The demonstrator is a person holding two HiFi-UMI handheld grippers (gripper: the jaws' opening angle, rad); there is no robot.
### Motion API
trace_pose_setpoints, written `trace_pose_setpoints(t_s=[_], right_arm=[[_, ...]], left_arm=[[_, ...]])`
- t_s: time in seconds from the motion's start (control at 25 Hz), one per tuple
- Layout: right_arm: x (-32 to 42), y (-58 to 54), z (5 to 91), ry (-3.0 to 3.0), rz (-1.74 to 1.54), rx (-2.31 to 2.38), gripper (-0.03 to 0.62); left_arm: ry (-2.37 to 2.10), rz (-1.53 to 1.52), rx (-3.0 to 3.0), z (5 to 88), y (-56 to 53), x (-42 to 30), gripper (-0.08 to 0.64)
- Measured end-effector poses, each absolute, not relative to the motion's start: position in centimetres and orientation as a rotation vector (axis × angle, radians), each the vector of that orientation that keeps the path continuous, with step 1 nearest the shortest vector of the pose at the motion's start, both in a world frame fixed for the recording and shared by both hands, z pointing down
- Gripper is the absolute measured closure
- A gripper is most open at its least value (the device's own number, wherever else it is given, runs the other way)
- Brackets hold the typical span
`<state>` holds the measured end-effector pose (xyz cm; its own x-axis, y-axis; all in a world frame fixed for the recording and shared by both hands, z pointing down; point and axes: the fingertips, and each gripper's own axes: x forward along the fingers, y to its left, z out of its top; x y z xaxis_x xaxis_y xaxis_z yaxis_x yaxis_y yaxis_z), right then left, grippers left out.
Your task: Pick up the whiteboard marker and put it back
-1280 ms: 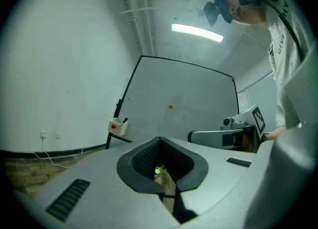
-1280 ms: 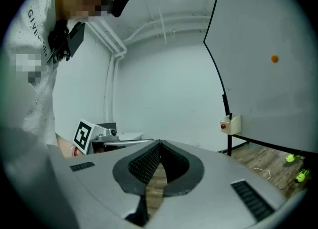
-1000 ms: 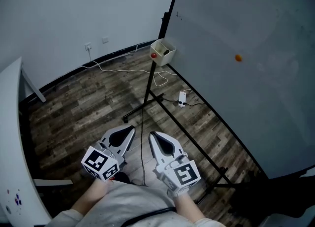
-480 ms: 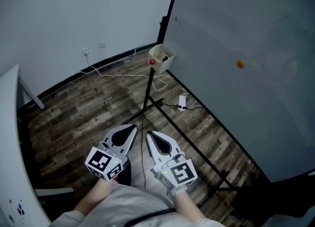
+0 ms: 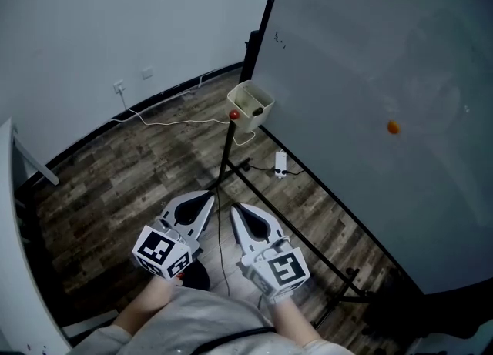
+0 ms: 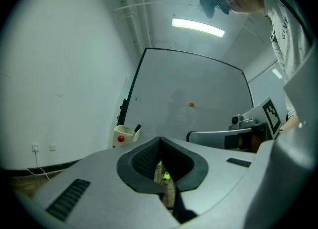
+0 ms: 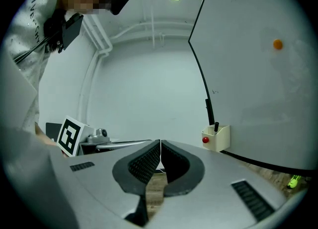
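Closer than a second ago, the cream box (image 5: 250,104) at the whiteboard's corner now sits lower and nearer the middle of the head view. The orange dot (image 5: 393,126) on the whiteboard (image 5: 362,53) has slid down and to the right with it. Both grippers keep their place at the bottom of that view, side by side over the wooden floor (image 5: 131,176).

The left gripper (image 5: 206,200) points level toward the board. Its jaws are pressed together at the tips with nothing between them, and only floor shows through the slot behind the tips. The right gripper (image 5: 237,209) lies just beside it without touching it and is also level. Its ribbed pads meet in a thin line and pinch nothing. Each carries its cube with square markers close to the person's hand.

The whiteboard marker (image 7: 216,126) stands upright in the cream box, with its dark cap poking above the rim, as both gripper views show. The box sits at the lower left corner of the whiteboard, against the black frame, with a small red round thing (image 5: 233,115) on its front. The marker is ahead of both grippers and well apart from them.

Under the board, the stand's black bars (image 5: 300,219) run across the floor. A white power strip (image 5: 280,164) lies near them. A white cable (image 5: 173,121) trails along the floor toward the wall sockets (image 5: 119,86).
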<state>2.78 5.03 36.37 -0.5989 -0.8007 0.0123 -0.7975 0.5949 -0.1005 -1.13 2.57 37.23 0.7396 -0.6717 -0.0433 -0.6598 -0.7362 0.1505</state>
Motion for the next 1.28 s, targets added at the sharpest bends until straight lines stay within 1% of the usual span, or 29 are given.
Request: trace_pose_setpoints(t_s=[0.32,0.68,0.84,1.28], right_arm=[[3.2,-1.3,38.3,2.769,-0.239,-1.466,0.572],[2.5,-8.2,37.6,2.722,-0.202,-1.516,0.572],[2.6,-10.9,39.3,2.732,-0.238,-1.599,0.572],[1.3,-15.5,39.5,2.642,-0.232,-1.672,0.572]], left_arm=[[-1.005,-0.086,2.803,38.3,-4.1,-0.9,0.545],[-0.942,-0.09,2.793,38.7,-11.6,-1.5,0.545],[-0.887,-0.077,2.797,39.4,-14.4,-1.4,0.545],[-0.808,-0.083,2.801,40.7,-19.6,-2.8,0.545]])
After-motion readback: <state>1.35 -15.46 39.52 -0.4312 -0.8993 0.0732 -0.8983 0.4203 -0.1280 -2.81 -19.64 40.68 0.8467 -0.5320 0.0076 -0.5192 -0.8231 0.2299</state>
